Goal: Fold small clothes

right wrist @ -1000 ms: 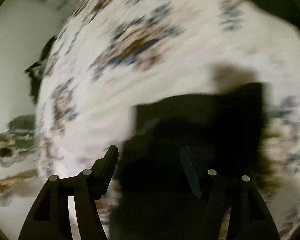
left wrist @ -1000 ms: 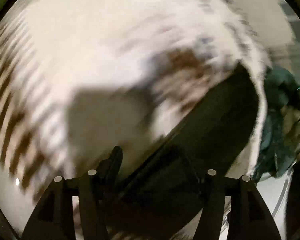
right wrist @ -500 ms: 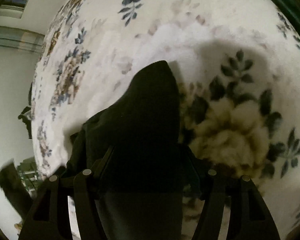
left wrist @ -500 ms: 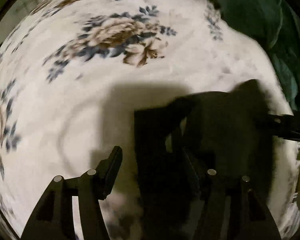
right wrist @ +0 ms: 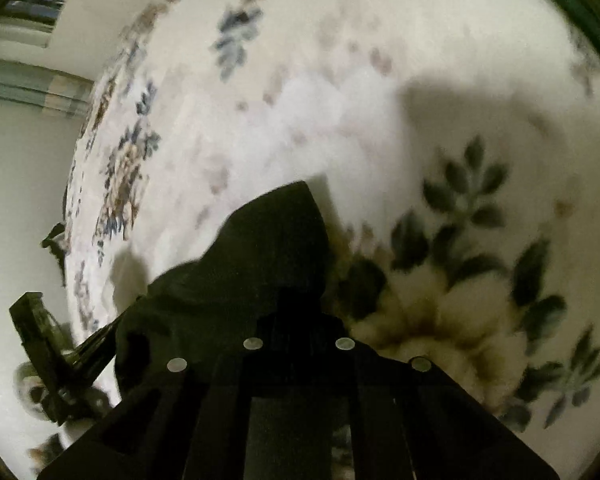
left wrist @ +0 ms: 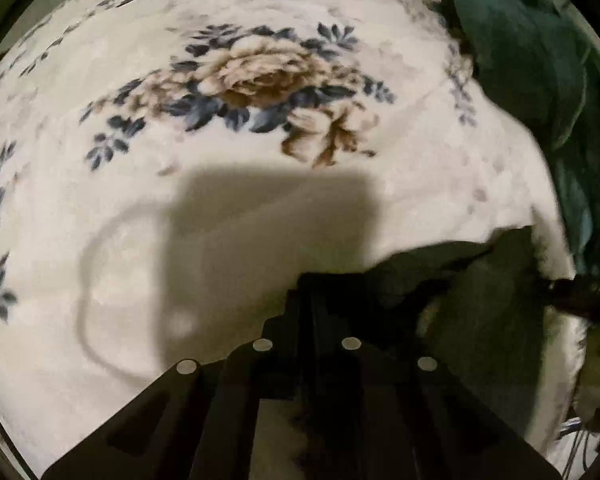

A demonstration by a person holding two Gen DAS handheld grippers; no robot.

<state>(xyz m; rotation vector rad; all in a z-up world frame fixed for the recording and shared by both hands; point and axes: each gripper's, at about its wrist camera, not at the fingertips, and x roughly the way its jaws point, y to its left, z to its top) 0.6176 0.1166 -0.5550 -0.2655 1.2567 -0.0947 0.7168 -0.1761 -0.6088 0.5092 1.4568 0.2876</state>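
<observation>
The left gripper [left wrist: 308, 304] has its fingers drawn together on an edge of the black garment [left wrist: 440, 276], and the right gripper [right wrist: 298, 320] pinches the same dark cloth [right wrist: 260, 264] from the other end. Between them the garment hangs in a slack band just over the floral blanket [left wrist: 260, 92] on the bed, close to the bed's edge on the side where the dark green cloth [left wrist: 532, 52] lies bunched.

To fold it well, I judge both pinches should sit at matching corners, then draw apart until the edge goes taut (no sagging middle) before laying it flat on open blanket, away from the green heap.

Half a second ago both pairs of fingers stood spread, with the dark fabric lying loose between them; now each has closed on it. The left view's rose pattern has hardly shifted, while in the right view the garment's peak sits lower and the other gripper [right wrist: 44, 344] shows at the bed's edge.
</observation>
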